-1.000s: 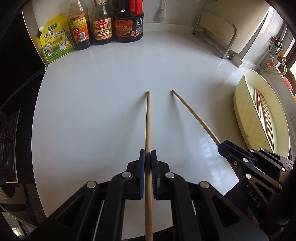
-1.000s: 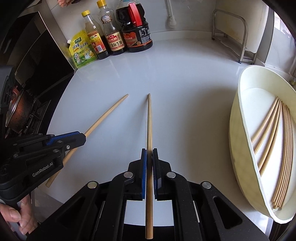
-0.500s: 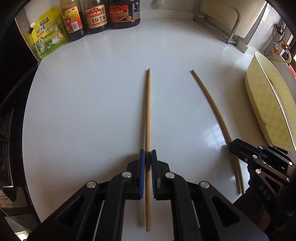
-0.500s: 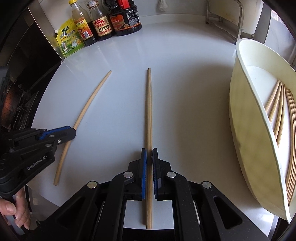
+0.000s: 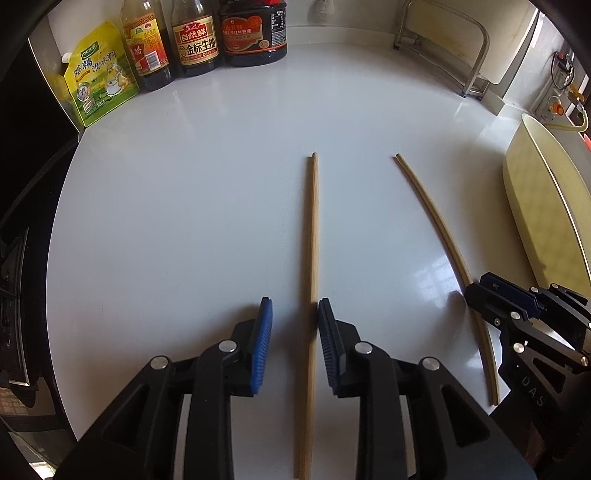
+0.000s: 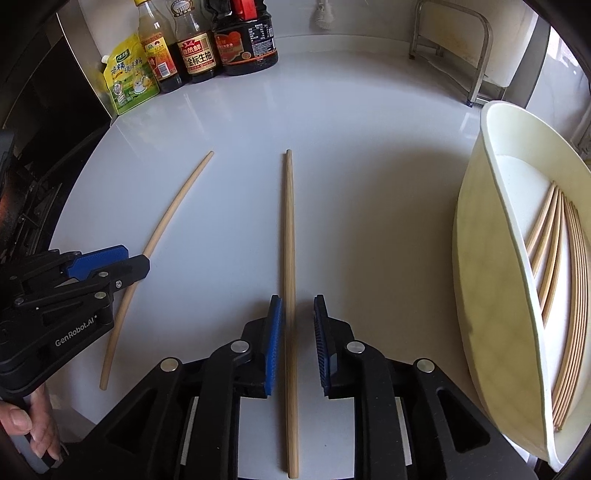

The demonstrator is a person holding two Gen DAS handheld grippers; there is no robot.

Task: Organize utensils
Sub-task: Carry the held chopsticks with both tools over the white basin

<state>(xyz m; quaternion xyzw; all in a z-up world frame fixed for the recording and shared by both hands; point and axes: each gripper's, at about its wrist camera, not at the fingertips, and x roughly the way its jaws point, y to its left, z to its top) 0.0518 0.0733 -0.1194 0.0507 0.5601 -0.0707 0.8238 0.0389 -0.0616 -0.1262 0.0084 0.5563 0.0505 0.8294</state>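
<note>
While opening — both grippers' jaws (image 5: 294, 325) (image 6: 297, 321), chopstick (image 5: 312, 258) (image 6: 289, 240) loose between.

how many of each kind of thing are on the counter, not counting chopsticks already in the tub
chopsticks lying loose on the counter: 2 (one between the left tongs, one between the right tongs)
sauce bottles: 3
yellow-green seasoning pouch: 1
cream tub: 1
metal rack: 1
total: 8

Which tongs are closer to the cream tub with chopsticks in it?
Right. The right tongs sit beside the cream tub, straddling a chopstick. The left tongs sit farther away, beyond them.
</note>
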